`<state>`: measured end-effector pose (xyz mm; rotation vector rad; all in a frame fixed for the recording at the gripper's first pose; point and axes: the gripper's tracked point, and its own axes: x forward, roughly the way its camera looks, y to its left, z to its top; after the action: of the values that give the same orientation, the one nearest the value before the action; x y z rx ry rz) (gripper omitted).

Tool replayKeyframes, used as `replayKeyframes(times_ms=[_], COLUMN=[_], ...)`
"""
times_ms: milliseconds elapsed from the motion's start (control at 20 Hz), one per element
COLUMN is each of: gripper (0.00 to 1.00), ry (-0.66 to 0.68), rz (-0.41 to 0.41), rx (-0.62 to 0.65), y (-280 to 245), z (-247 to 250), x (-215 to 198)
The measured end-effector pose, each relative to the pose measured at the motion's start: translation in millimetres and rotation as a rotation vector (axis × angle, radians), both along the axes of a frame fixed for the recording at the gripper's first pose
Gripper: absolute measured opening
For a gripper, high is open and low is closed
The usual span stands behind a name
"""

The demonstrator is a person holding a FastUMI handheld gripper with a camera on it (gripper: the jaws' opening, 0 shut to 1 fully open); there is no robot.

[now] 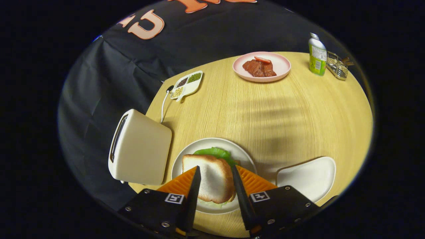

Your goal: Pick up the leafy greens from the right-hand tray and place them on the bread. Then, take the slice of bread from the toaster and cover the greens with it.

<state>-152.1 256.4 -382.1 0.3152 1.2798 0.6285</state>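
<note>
A toasted bread slice [214, 179] lies flat on a round white plate [245, 156]. Leafy greens [214, 152] poke out from under its far edge. My gripper [215, 167] hovers just over the slice with its fingers apart. The slice fills the gap between them, and its left corner runs on past the left finger, so I read the gripper as open. A cream toaster [139, 149] stands just left of the plate, its slot turned away from me. The white tray [308, 177] right of the plate holds nothing.
Across the wooden table stands a pink plate [282, 64] with meat slices. Right of it are a green bottle [317, 54] and a wire rack [337, 66]. A small divided dish [187, 84] of seeds sits beyond the toaster, by its white cord [163, 106].
</note>
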Motion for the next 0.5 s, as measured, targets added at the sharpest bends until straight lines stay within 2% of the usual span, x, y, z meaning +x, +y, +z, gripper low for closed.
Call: replayKeyframes(times_ms=[100,200,500], gripper=[0.71,0.79,0.95], ry=[-0.117,-0.250,-0.696], rz=[-0.052,-0.091,-0.237], rx=[0.030,0.011,-0.013], y=[-3,-20,-73], z=[24,51,182], x=[23,49,126])
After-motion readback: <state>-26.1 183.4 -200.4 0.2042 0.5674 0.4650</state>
